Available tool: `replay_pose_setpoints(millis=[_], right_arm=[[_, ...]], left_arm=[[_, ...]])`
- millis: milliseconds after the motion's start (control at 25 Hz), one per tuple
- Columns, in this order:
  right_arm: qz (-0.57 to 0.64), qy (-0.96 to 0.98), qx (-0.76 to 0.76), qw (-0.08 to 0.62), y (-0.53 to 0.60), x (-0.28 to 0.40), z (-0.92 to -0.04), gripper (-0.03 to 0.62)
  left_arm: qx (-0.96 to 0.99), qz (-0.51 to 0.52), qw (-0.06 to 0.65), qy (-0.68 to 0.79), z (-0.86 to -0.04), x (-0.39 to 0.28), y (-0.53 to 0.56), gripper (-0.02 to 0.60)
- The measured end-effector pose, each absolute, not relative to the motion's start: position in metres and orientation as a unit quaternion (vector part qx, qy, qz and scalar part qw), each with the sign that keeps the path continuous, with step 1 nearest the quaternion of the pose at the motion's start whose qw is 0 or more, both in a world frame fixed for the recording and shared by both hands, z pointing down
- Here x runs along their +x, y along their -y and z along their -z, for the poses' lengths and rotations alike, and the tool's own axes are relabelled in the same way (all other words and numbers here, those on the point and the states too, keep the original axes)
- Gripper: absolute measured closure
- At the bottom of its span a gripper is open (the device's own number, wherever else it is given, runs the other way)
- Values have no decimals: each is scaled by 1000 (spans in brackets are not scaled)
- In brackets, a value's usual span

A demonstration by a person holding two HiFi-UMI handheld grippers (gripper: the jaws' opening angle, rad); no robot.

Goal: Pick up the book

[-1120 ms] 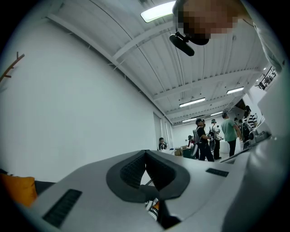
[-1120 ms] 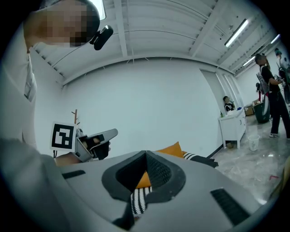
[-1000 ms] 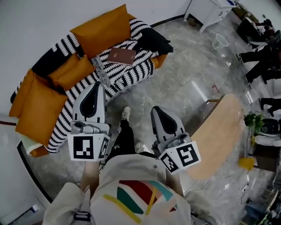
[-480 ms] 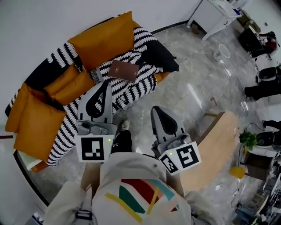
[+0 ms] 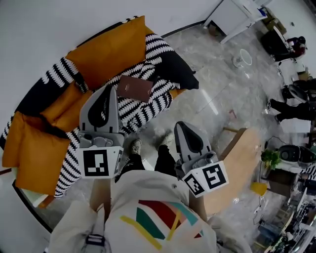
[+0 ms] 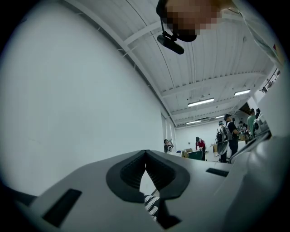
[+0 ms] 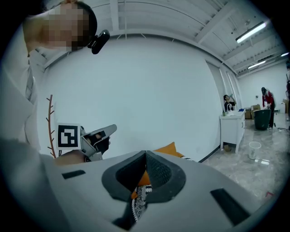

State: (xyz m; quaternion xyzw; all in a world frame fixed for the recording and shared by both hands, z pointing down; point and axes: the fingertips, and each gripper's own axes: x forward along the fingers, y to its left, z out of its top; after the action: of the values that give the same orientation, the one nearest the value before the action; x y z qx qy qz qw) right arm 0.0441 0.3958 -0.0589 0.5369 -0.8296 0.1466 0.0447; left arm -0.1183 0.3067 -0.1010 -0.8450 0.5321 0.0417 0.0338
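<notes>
A brown book (image 5: 134,88) lies flat on the black-and-white striped blanket (image 5: 148,106) of an orange sofa (image 5: 111,47). My left gripper (image 5: 104,90) is held over the sofa's front, its tips just left of and short of the book, jaws shut with nothing between them. In the left gripper view the gripper (image 6: 145,152) points at a white wall, with a strip of blanket below. My right gripper (image 5: 183,126) hangs over the marble floor, right of the sofa, shut and empty. From the right gripper (image 7: 145,153) I see the left gripper (image 7: 86,138) and an orange cushion (image 7: 165,149).
A black cushion (image 5: 175,69) lies at the sofa's right end. A curved wooden tabletop (image 5: 237,158) stands close at my right. Farther off are a white desk (image 5: 232,15), a white bin (image 5: 242,58) and seated people (image 5: 296,104). The person's feet (image 5: 134,146) are on the floor by the sofa.
Both grippers have been carried toward the sofa. The book and sofa sit nearer and lower in the head view. Both grippers stay shut.
</notes>
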Motion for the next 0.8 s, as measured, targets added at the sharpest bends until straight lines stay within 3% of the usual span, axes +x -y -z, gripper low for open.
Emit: replay_pose_setpoints(millis=[320,480,800], right_arm=[[-162,867,468,59,-344,31,34,582],[-176,899,400,28,-295,26,35,582],[-134,922,363,-28,-206,77,72,582]], left_arm=[[-814,-37,12,-579,84,-129,-283,574],[-784,-21,20,-620,90,-128,-267,574],[-769,-35,96,-631,135,-51,-195,574]])
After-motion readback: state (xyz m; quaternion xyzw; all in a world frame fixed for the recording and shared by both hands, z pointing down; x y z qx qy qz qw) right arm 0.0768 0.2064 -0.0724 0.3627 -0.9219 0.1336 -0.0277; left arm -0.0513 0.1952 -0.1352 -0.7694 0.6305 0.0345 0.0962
